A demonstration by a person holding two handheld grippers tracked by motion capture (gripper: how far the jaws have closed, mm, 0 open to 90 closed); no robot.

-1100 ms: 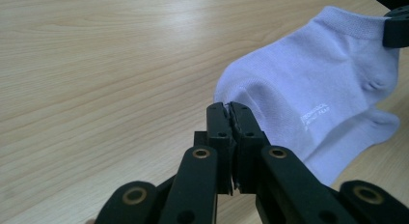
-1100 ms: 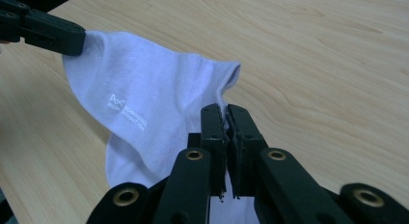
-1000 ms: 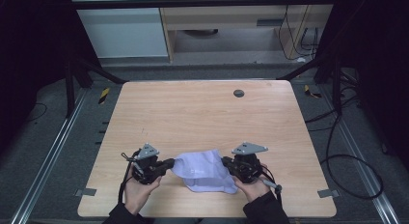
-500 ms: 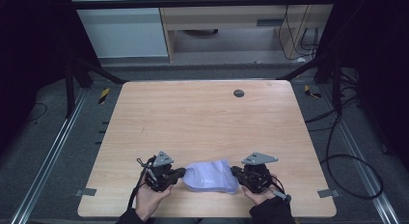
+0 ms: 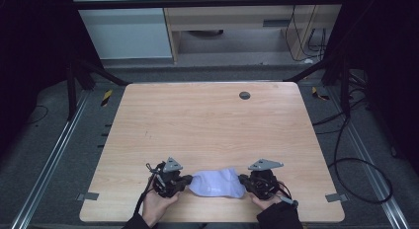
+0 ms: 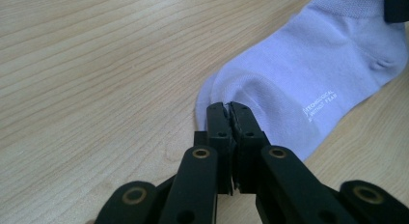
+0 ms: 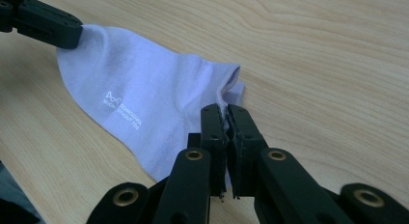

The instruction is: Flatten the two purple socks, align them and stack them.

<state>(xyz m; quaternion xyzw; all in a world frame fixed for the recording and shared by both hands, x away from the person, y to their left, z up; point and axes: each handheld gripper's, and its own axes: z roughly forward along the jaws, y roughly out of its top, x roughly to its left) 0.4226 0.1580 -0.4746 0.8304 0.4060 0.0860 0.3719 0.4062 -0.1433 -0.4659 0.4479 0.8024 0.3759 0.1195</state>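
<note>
Pale sock (image 5: 217, 182) on table (image 5: 207, 125), ends pinched

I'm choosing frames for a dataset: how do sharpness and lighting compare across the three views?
High view: soft and dim, dark surroundings, the sock a pale patch on the evenly lit table. Left gripper view: sock sharp, its small lettering visible though hard to read, no glare. Right gripper view: similarly crisp, the near gripper dark against bright wood.
</note>
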